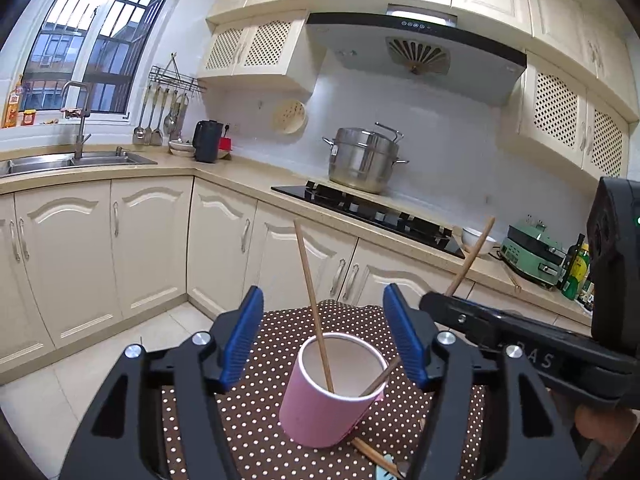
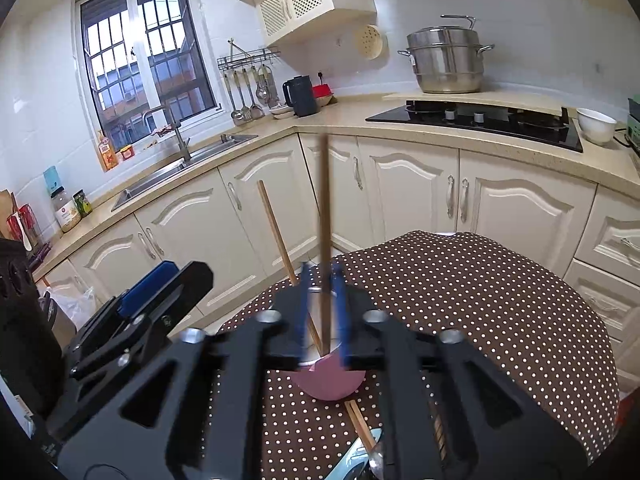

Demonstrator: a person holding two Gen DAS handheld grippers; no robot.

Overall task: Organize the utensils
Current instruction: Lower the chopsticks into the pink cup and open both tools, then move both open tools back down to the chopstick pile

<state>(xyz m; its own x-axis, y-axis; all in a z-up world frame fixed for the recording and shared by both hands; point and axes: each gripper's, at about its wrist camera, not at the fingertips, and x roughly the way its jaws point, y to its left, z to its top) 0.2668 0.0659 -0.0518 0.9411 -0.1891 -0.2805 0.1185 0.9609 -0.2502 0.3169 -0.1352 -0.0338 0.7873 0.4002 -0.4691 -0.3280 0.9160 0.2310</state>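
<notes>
Gripping a dark wooden chopstick [image 2: 325, 216] between narrowly set blue fingers [image 2: 340, 304], the right gripper [image 2: 322, 312] clamps the stick upright with its lower end reaching into the pink cup [image 1: 332, 392]. The left gripper [image 1: 322, 340] has its blue fingers [image 1: 244, 336] spread wide, one on each side of the cup and touching nothing; the cup sits just ahead of and between them on the brown polka-dot cloth [image 1: 260, 432]. A lighter chopstick [image 1: 314, 304] already leans inside the cup. More chopsticks [image 1: 372, 454] lie on the cloth just behind the cup, toward the cameras. The right gripper reaches in from the cup's right side, angled over its rim.
</notes>
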